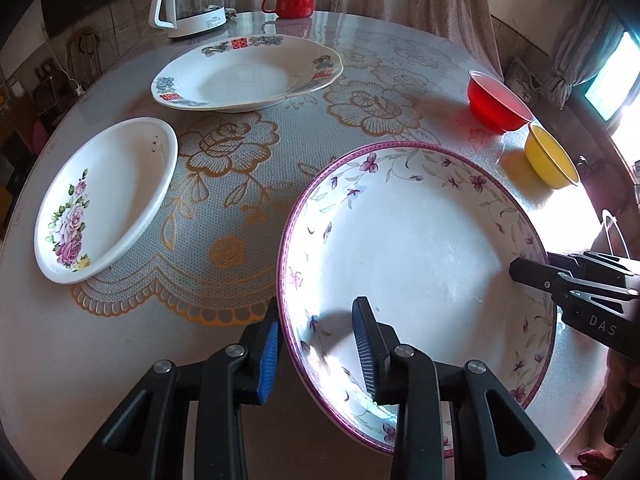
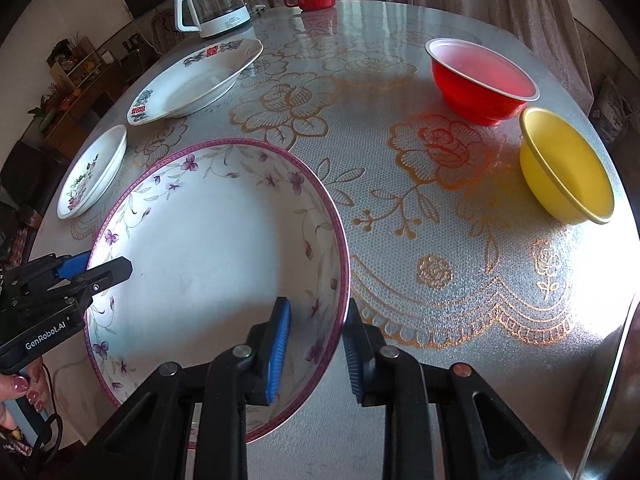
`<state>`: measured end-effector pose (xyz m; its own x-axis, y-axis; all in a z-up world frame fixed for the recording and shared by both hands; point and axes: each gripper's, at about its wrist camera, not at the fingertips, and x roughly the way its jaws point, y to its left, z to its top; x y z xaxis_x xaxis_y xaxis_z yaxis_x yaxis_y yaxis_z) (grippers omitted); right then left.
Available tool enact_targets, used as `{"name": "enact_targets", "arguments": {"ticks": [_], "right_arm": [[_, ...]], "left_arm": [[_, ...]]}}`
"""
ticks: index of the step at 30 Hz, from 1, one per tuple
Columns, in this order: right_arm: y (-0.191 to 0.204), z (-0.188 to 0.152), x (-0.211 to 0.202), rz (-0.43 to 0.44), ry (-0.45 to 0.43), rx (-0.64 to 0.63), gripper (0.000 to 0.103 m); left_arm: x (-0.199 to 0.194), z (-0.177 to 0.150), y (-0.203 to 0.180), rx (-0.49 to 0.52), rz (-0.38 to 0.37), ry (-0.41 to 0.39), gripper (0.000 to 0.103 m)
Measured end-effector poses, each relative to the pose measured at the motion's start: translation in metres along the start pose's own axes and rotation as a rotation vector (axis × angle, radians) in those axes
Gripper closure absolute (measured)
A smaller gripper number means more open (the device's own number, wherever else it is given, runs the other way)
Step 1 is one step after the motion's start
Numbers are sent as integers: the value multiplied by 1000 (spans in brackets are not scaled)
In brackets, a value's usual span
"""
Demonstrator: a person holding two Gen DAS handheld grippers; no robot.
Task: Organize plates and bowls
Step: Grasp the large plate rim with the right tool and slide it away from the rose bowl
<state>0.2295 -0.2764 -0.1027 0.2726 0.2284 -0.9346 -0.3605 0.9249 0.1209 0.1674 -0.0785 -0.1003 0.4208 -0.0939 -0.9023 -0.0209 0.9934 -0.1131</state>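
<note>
your left gripper [image 1: 318,350] straddles the near-left rim of the large white ceramic plate with the purple floral border [image 1: 416,248]: one blue-padded finger sits outside the rim, the other inside the well. the fingers stand apart, with a visible gap between each pad and the rim, so they are not clamped on it. your right gripper [image 2: 316,350] straddles the opposite rim of the same plate [image 2: 216,248] in the same way, one finger inside and one outside, also apart and unclamped. in the left wrist view the right gripper [image 1: 520,272] shows at the plate's right edge. the plate lies at the near edge of the round bench [image 2: 400,240], which carries a translucent cover printed with gold roses.

beyond the plate on the left rests a small white ceramic dish with a pink rose print [image 1: 108,200], apart from the large plate. on the right stands a yellow plastic bowl [image 2: 566,168], upright, near the bench edge. just beyond it stands a red plastic bowl [image 2: 482,80], close to the yellow one; you cannot tell whether they touch.

further back on the left lies a wide white ceramic plate with a blue-and-red patterned rim [image 1: 248,74]. at the far edge stand a white electric kettle with a glass body [image 1: 188,0] and a red ceramic mug [image 1: 292,2], well apart from each other.
</note>
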Motion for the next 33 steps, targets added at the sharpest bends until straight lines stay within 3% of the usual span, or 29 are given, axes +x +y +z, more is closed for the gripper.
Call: {"name": "enact_targets", "arguments": {"ticks": [6, 22, 33], "right_arm": [[4, -2, -2, -32, -5, 11, 78], [78, -2, 8, 32, 30, -92, 79], [91, -3, 10, 32, 56, -131, 77]], "left_arm": [[-4, -2, 13, 12, -26, 2, 80], [-32, -33, 82, -83, 56, -14, 80], [-36, -39, 85, -69, 69, -59, 80]]}}
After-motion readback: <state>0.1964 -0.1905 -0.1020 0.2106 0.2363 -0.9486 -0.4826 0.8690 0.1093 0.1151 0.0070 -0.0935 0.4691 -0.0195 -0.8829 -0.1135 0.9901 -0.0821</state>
